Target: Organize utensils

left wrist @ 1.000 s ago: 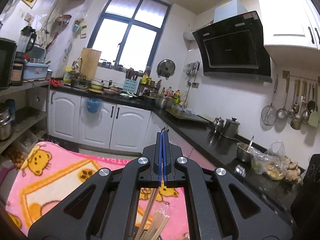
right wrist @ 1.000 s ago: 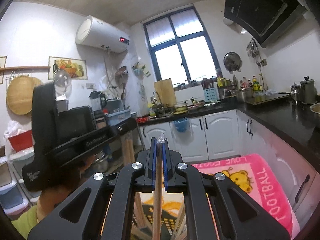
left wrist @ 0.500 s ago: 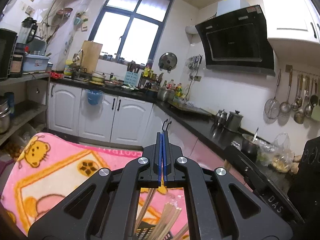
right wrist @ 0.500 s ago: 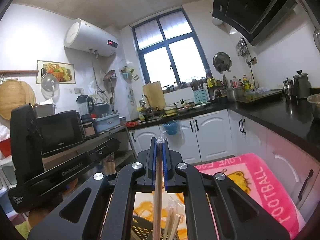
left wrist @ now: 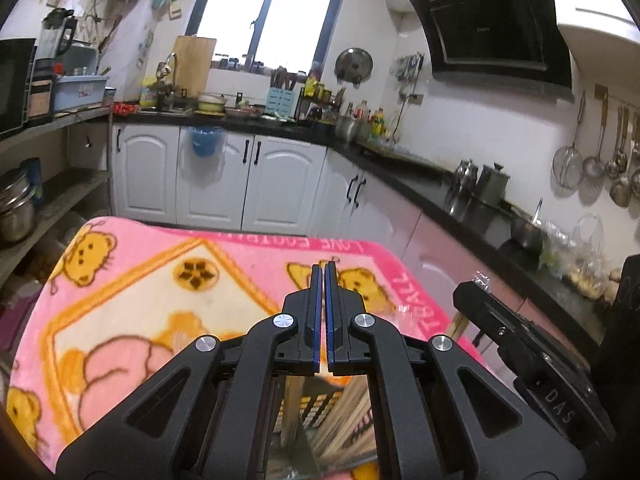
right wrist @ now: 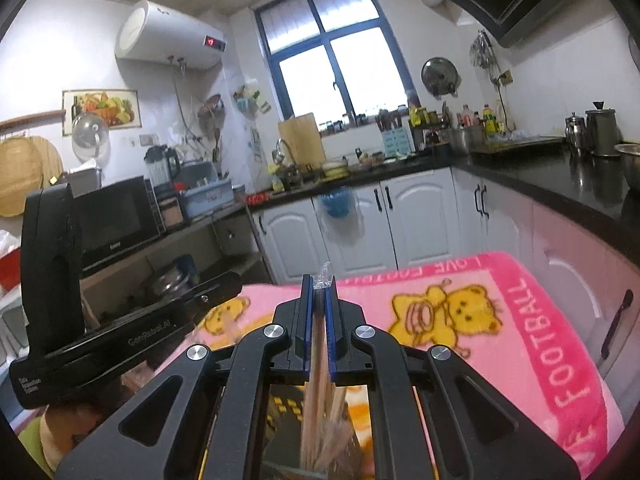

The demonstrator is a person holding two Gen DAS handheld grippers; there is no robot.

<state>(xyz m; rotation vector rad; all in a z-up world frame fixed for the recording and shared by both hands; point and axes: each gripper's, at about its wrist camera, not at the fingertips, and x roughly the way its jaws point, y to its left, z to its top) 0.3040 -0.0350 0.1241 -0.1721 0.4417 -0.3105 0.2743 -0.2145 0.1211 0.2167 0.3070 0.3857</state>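
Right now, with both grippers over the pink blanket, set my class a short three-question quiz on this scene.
1. True or false: the right gripper has its jaws shut on chopsticks.
2. What lies beneath the left gripper? A) a pink bear blanket B) a bare steel sink C) blue tiles
3. Fill in: the left gripper's jaws stand ____.
Key: 1 true; 2 A; 3 shut.

We see pale wooden chopsticks [right wrist: 320, 364] in clear wrap, pinched upright between blue pads, more sticks [left wrist: 344, 412] bundled below beside a dark slotted basket [right wrist: 280, 412].
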